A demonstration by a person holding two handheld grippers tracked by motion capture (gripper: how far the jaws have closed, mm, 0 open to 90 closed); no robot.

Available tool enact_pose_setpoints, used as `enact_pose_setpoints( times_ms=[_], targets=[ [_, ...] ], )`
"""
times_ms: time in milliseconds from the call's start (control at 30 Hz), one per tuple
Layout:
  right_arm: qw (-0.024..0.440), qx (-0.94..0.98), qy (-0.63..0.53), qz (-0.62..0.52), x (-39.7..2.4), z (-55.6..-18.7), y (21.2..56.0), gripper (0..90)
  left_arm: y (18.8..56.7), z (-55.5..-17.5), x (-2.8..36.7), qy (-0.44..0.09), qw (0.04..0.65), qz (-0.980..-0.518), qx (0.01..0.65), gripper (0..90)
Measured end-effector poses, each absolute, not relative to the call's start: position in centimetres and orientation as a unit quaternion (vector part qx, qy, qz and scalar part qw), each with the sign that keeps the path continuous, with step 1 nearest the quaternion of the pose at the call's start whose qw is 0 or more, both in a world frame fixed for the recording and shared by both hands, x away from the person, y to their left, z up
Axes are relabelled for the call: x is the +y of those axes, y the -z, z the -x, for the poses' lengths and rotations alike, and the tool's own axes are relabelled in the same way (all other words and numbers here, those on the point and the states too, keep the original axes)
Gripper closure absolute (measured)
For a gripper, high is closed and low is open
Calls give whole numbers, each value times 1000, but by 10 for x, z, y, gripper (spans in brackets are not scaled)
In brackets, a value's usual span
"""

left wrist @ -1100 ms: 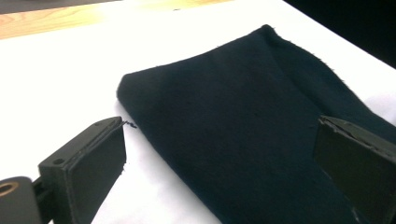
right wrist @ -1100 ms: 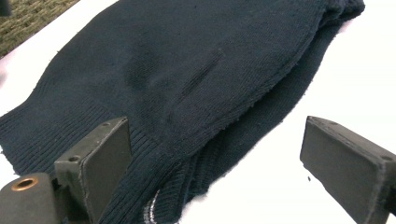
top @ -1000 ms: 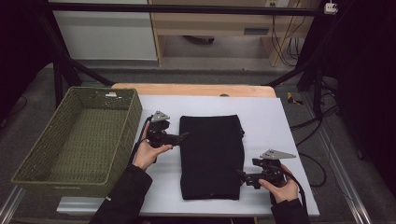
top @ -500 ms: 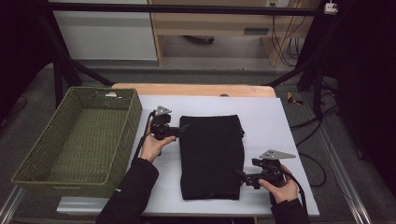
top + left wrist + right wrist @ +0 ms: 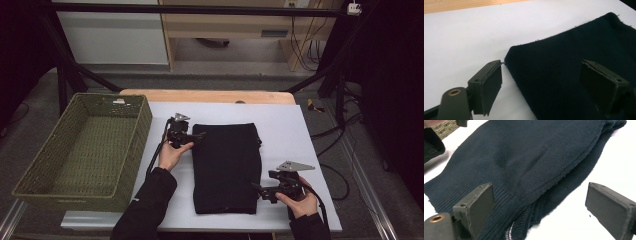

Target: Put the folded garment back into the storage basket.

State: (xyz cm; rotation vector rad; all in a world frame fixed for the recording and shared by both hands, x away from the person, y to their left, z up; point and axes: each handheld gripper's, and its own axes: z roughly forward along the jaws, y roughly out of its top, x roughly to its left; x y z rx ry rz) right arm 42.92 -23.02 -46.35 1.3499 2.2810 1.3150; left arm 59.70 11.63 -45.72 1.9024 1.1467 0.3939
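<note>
We see a dark knit garment (image 5: 226, 167) folded into a long rectangle on the white sheet (image 5: 290, 130) that covers the worktop (image 5: 210, 96); it lies near the middle, its long sides running away from the person, its far end nearer the wooden edge. A green wicker basket (image 5: 85, 155) stands at the left, well apart from the garment.

The left gripper (image 5: 192, 137) sits at the garment's far left corner, held by the left hand (image 5: 171, 154); in the left gripper view (image 5: 541, 85) its jaws are spread but have just been closing, one jaw over bare sheet just beside the cloth's edge, the other over the knit, so the corner lies between them (no pad presses on it that we can see).

The right gripper (image 5: 260, 191) rests at the garment's near right edge in the right hand (image 5: 299, 202), a grey plate (image 5: 295, 165) on top; in the right gripper view (image 5: 539, 212) its jaws stand wide apart, one above the ribbed hem (image 5: 499, 202), the other above the white sheet, with the stacked layers of the fold showing between them; we see nothing pinched here either.

Both dark sleeves come in from the near side; cables trail from each gripper across the sheet.
</note>
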Motion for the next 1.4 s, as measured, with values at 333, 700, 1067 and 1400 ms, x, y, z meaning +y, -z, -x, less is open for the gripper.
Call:
enact_pose_setpoints(
  times_ms=[333, 700, 1067, 1400],
  targets=[
    [83, 777, -434, -449, -224, -429, 467, 76, 473, -607, 115, -157, 412, -758, 481, 337],
    [79, 781, -430, -447, -221, -429, 468, 73, 481, -615, 108, -141, 402, -761, 489, 444],
    [73, 787, -405, -459, -215, -428, 475, 49, 482, -612, 107, -138, 407, -760, 488, 605],
    [67, 800, -387, -454, -204, -423, 481, 41, 484, -609, 105, -145, 417, -769, 462, 713]
  ],
)
